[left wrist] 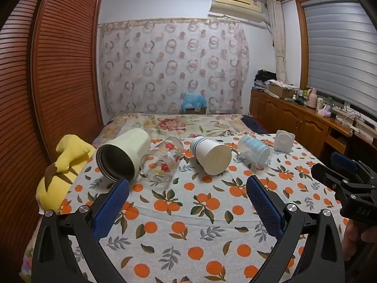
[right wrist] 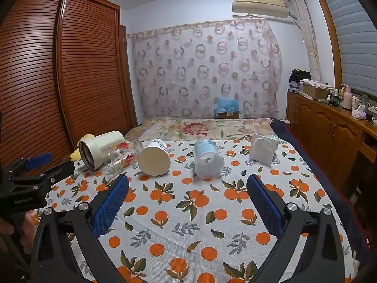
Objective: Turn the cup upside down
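Note:
Several cups lie on their sides in a row on the orange-print tablecloth [left wrist: 188,224]: a cream steel tumbler [left wrist: 124,155] [right wrist: 99,148], a clear flowered glass [left wrist: 162,160] [right wrist: 122,155], a white paper cup [left wrist: 212,155] [right wrist: 155,158], and a frosted blue-label cup [left wrist: 255,149] [right wrist: 207,159]. My left gripper [left wrist: 188,184] is open and empty, in front of the glass and paper cup. My right gripper [right wrist: 188,184] is open and empty, in front of the paper cup and frosted cup. Each gripper shows in the other's view, the right one [left wrist: 344,176] and the left one [right wrist: 35,167].
A white square object [left wrist: 284,141] [right wrist: 262,149] stands at the row's right end. A yellow plush [left wrist: 63,165] lies off the table's left edge. A bed [left wrist: 176,125] is behind, a wardrobe [left wrist: 59,70] left, a wooden cabinet [left wrist: 294,118] right.

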`<action>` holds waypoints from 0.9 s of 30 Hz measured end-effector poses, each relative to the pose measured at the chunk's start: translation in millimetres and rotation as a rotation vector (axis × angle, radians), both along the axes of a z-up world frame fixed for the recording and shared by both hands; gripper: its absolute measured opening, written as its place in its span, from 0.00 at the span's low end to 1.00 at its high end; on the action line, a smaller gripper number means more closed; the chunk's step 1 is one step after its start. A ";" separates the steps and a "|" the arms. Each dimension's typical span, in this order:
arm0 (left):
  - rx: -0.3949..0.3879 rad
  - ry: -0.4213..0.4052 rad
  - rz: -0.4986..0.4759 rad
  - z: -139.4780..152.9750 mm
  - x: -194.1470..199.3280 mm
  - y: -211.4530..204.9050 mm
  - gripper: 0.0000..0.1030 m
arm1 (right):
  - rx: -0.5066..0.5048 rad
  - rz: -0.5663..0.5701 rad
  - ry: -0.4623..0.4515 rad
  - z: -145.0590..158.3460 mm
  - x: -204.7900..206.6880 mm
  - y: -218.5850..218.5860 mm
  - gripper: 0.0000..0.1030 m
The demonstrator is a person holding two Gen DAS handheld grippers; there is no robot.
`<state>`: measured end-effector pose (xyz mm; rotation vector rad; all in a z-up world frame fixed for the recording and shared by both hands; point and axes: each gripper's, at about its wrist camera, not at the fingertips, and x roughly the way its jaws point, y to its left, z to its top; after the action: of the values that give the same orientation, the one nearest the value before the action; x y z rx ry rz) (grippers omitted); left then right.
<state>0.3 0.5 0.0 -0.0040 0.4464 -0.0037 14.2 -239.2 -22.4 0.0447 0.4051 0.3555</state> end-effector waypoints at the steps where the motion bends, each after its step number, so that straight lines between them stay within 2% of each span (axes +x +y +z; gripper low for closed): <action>1: -0.002 -0.002 -0.001 0.0 -0.1 0.1 0.93 | 0.000 0.000 -0.002 0.1 -0.1 -0.1 0.98; 27: -0.005 -0.009 0.006 0.3 1.2 -1.1 0.93 | 0.001 0.002 -0.005 1.5 -1.0 0.2 0.98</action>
<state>1.5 -0.6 0.3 -0.0101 0.4371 0.0016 13.3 -239.0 -20.9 0.0447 0.3999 0.3581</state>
